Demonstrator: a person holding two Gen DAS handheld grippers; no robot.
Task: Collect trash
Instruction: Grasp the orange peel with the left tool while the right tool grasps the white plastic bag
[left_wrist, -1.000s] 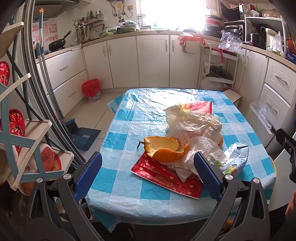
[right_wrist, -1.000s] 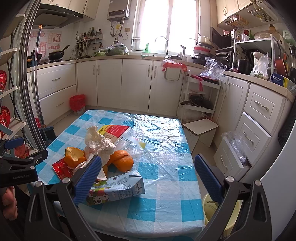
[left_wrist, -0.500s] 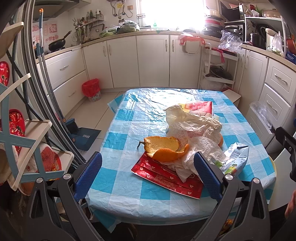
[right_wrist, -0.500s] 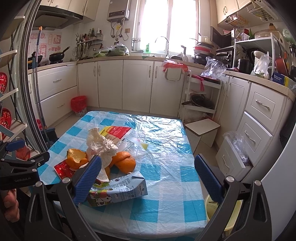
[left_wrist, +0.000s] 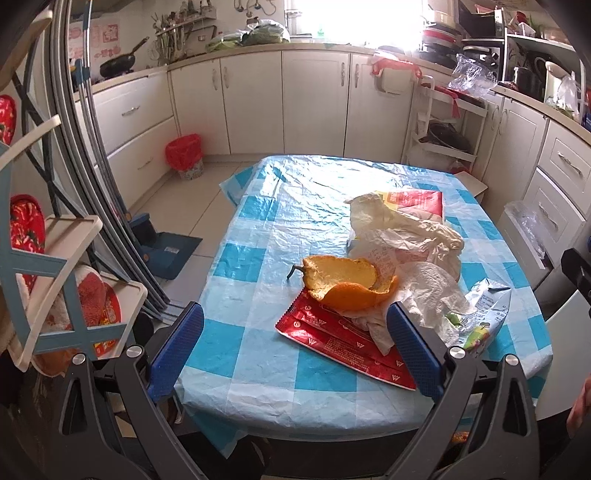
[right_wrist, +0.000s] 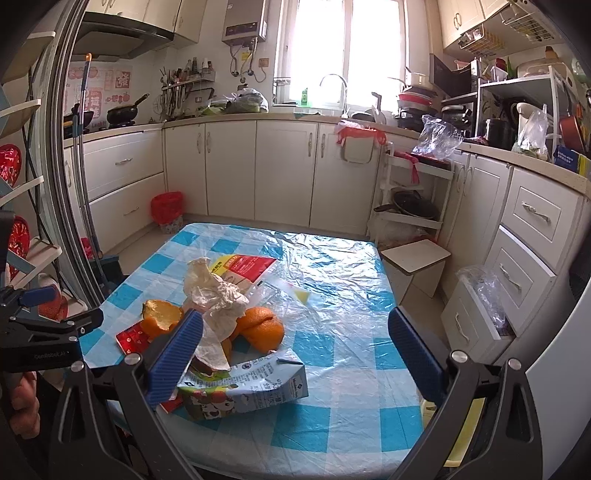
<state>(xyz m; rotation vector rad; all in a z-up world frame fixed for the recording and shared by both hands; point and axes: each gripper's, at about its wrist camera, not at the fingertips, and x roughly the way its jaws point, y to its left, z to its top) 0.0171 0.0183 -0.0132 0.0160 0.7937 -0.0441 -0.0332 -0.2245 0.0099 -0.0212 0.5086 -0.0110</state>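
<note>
A heap of trash lies on the blue-checked table (left_wrist: 258, 266): orange peel (left_wrist: 347, 282), a red foil wrapper (left_wrist: 343, 341), crumpled white paper and plastic (left_wrist: 413, 243), a flattened milk carton (right_wrist: 243, 386) and a red-and-white package (right_wrist: 245, 266). More orange peel (right_wrist: 262, 326) shows in the right wrist view. My left gripper (left_wrist: 295, 349) is open at the table's near edge, in front of the red wrapper. My right gripper (right_wrist: 295, 354) is open too, its left finger (right_wrist: 177, 356) just above the carton and paper. Neither holds anything.
A red-lined waste bin (left_wrist: 184, 157) stands on the floor by the cabinets. A yellow bin (right_wrist: 461, 424) sits low beside the table's right corner. A blue dustpan (left_wrist: 166, 251) and rack (left_wrist: 66, 280) stand left; a stool (right_wrist: 415, 258) and open drawers (right_wrist: 476, 314) stand right.
The right gripper has crept forward and slightly left toward the carton and paper. The left gripper has barely moved. Both stay open.
</note>
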